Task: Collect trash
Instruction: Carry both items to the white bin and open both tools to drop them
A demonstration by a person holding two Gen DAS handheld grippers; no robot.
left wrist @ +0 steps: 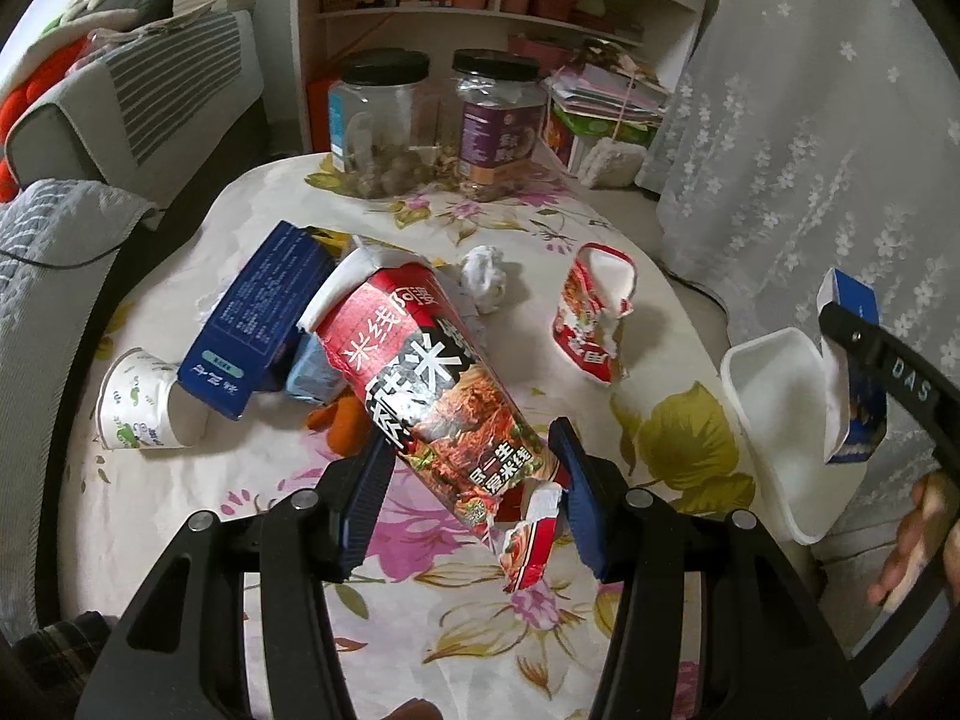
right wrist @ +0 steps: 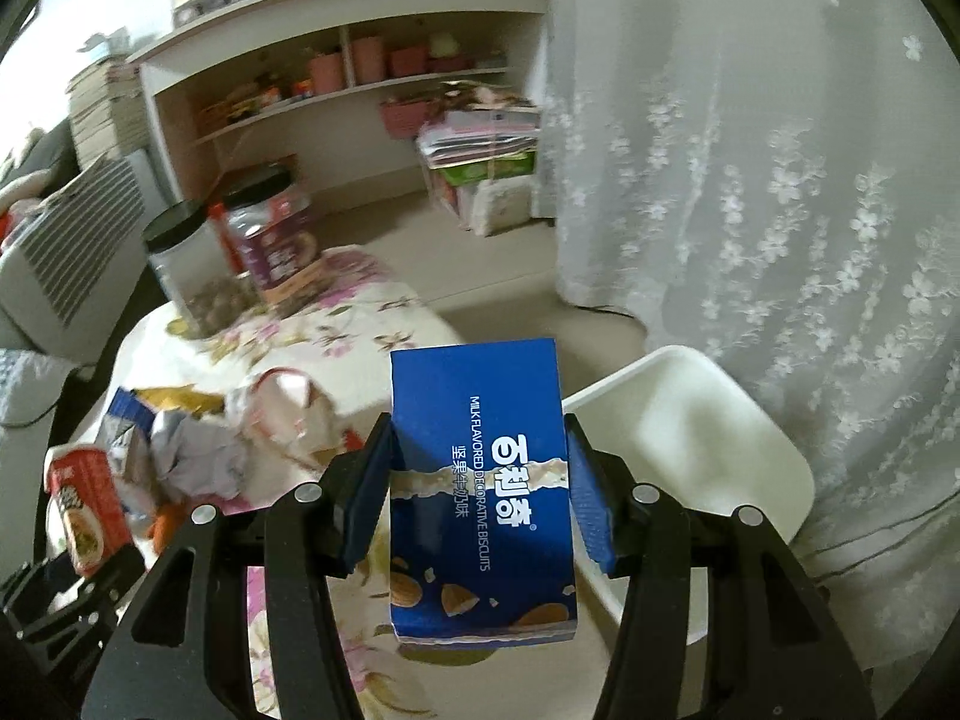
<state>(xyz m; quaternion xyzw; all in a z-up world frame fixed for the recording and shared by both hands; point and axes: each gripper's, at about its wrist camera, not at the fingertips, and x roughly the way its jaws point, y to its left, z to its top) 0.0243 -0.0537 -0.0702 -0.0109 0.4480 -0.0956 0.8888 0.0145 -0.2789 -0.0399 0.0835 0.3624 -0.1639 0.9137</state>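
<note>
Left wrist view: left gripper (left wrist: 474, 498) pinches a torn red noodle cup (left wrist: 432, 384), lifted above the floral tablecloth (left wrist: 180, 510).
Surroundings: navy box (left wrist: 258, 324), paper cup (left wrist: 144, 402) on its side, crumpled tissue (left wrist: 486, 276) and torn red wrapper (left wrist: 594, 318) lie on the cloth; two black-lidded jars (left wrist: 384, 120) stand at the far edge.
Obstruction: held cup hides an orange scrap behind it.
Right edge: white bin (left wrist: 774, 420), partly cut off.

Right wrist view: right gripper (right wrist: 480, 492) clamps a blue biscuit box (right wrist: 480, 480), upright, beside the bin's rim (right wrist: 690, 414).
Blur: table litter at left is hard to make out.
</note>
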